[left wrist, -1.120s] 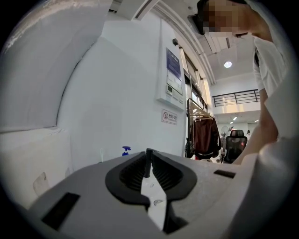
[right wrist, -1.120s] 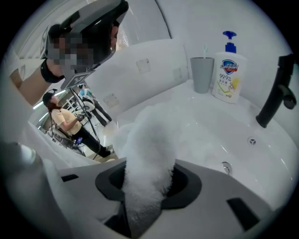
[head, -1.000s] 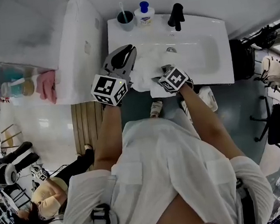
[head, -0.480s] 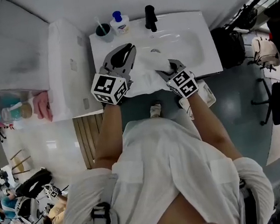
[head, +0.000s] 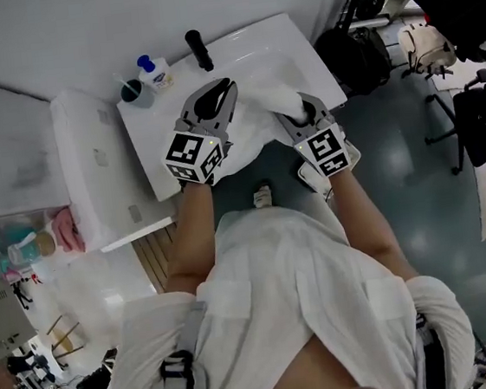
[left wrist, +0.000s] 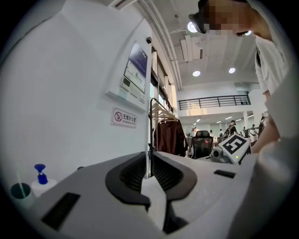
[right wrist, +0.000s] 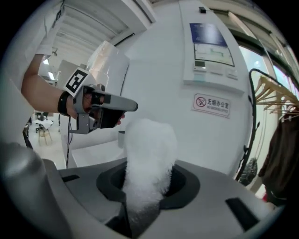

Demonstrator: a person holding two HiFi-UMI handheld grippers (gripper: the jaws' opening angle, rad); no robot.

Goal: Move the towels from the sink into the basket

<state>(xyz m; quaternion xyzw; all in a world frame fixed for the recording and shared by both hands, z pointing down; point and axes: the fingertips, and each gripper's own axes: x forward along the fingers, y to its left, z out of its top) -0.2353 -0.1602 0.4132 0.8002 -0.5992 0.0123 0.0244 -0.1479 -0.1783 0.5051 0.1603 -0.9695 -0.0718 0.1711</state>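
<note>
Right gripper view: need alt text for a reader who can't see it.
A fluffy white towel stands clamped in the jaws of the right tool, filling the centre of the view. Behind it, upper left, a hand holds the left tool with its marker cube, against a white wall with a no-smoking sign.

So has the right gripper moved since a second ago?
Yes. The right gripper, tongs shut on the towel, has pulled back from over the basin to beyond the front edge of the sink.
</note>
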